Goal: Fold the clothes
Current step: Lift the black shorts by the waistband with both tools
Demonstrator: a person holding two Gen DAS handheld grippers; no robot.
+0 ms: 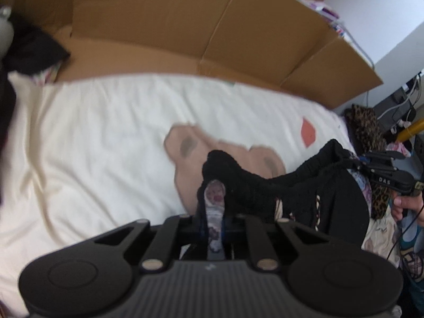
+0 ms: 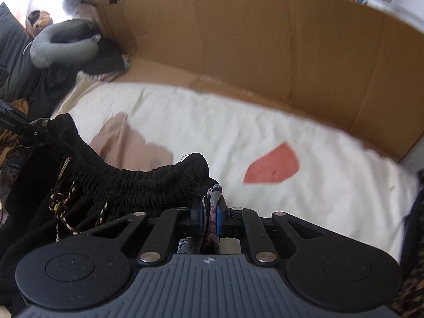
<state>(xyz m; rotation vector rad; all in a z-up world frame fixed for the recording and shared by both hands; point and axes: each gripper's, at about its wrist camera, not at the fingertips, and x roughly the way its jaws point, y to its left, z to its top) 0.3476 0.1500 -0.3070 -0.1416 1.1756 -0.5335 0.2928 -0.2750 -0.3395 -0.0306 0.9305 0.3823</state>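
A black garment (image 1: 254,182) with a shirred band and patterned lining hangs stretched between both grippers above a white bed sheet (image 1: 92,137). My left gripper (image 1: 213,185) is shut on one end of the band. My right gripper (image 1: 355,163) shows at the right of the left wrist view, shut on the other end. In the right wrist view my right gripper (image 2: 210,188) pinches the garment (image 2: 148,182), and the left gripper (image 2: 39,132) holds the far end at the left. A braided drawstring (image 2: 62,198) dangles from the band.
The sheet has a tan bear print (image 1: 190,145) and a red patch (image 2: 273,168). Cardboard panels (image 1: 185,21) stand along the far edge of the bed. Leopard-print clothes (image 1: 365,129) lie at the right. A grey neck pillow (image 2: 63,45) and dark clothes lie at the far left.
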